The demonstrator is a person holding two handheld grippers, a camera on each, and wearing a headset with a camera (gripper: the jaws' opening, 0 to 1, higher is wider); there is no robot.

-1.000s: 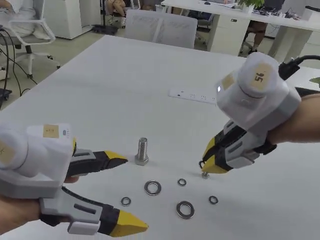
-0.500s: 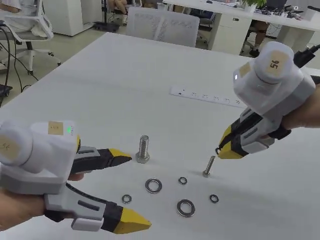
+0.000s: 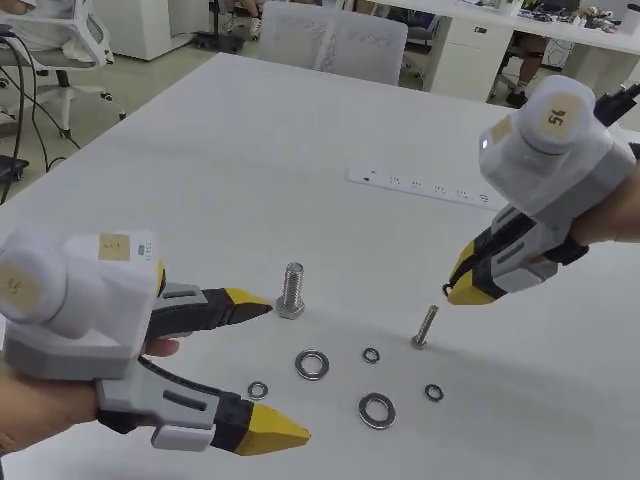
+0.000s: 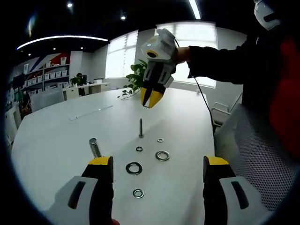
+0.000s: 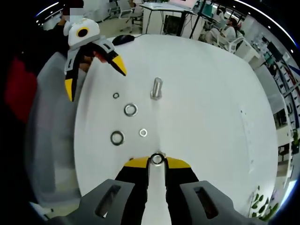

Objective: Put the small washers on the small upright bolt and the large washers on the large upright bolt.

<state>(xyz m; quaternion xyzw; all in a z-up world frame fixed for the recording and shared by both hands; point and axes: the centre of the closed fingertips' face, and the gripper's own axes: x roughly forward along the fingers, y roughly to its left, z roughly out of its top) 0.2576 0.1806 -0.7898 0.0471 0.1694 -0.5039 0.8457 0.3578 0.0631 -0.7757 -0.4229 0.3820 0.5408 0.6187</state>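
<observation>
— What do we find from the head view?
— We see the left gripper (image 3: 272, 368) low at the left over the white table (image 3: 200, 150), jaws spread wide. Its upper tip is near the large bolt (image 3: 291, 291), which stands upright. The right gripper (image 3: 465, 293) hangs above and apart from the small bolt (image 3: 425, 327). We cannot tell its grip from here. Two large washers (image 3: 312, 364) and three small washers (image 3: 371, 355) lie flat near the bolts. A power strip (image 3: 425, 188) lies well behind.

— And the left gripper view?
— We look out between its two jaws, which are far apart. The large bolt (image 4: 95, 147) is near the left jaw. The small bolt (image 4: 140, 127) stands beyond the loose washers, with the right gripper (image 4: 152, 96) straight above it, not touching.

— The right gripper view?
— There we see its jaws close together, clamped on a held washer (image 5: 157, 159), a small ring at the tips. Past them the large bolt (image 5: 156, 88), two large washers and two small washers are on the table, and the left gripper (image 5: 95, 82) is beside them.
</observation>
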